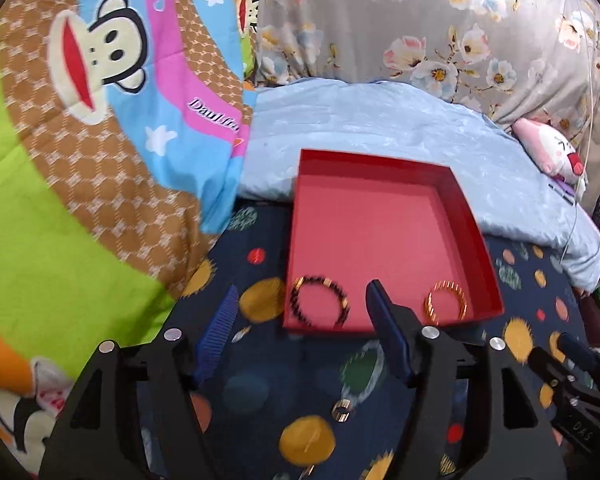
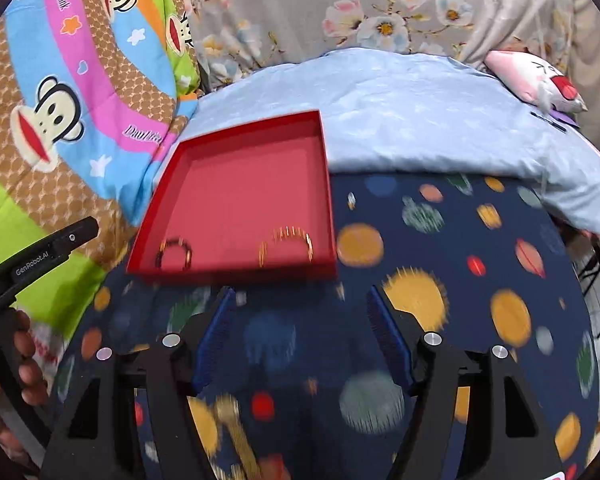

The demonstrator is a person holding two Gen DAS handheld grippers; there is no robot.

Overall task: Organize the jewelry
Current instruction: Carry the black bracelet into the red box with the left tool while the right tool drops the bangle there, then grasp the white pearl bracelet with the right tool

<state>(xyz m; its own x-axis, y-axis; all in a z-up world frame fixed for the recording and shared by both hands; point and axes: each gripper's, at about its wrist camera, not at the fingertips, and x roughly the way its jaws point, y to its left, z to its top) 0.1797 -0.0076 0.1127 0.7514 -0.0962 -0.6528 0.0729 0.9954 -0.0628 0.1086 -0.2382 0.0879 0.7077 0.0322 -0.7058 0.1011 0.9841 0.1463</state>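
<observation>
A red box [image 1: 476, 236] lies open on the navy spotted cloth [image 1: 260, 384]. Near its front wall rest a dark beaded bracelet [image 1: 320, 300] on the left and a gold bracelet [image 1: 446, 304] on the right. In the right wrist view the same red box [image 2: 324, 160] holds the beaded bracelet [image 2: 175, 254] and the gold bracelet [image 2: 286, 246]. My left gripper [image 1: 302, 290] is open over the box's front edge, its pads apart from the beaded bracelet. A small gold ring [image 1: 342, 410] lies on the cloth below it. My right gripper [image 2: 300, 291] is open in front of the box, with a blurred gold chain [image 2: 236, 432] beneath.
A bright monkey-print quilt [image 1: 80, 140] is heaped at the left. A light blue blanket [image 1: 380, 120] lies behind the box, with floral fabric [image 1: 420, 20] and a pink plush toy [image 1: 552, 148] beyond. A hand [image 2: 20, 360] holds the left gripper's handle.
</observation>
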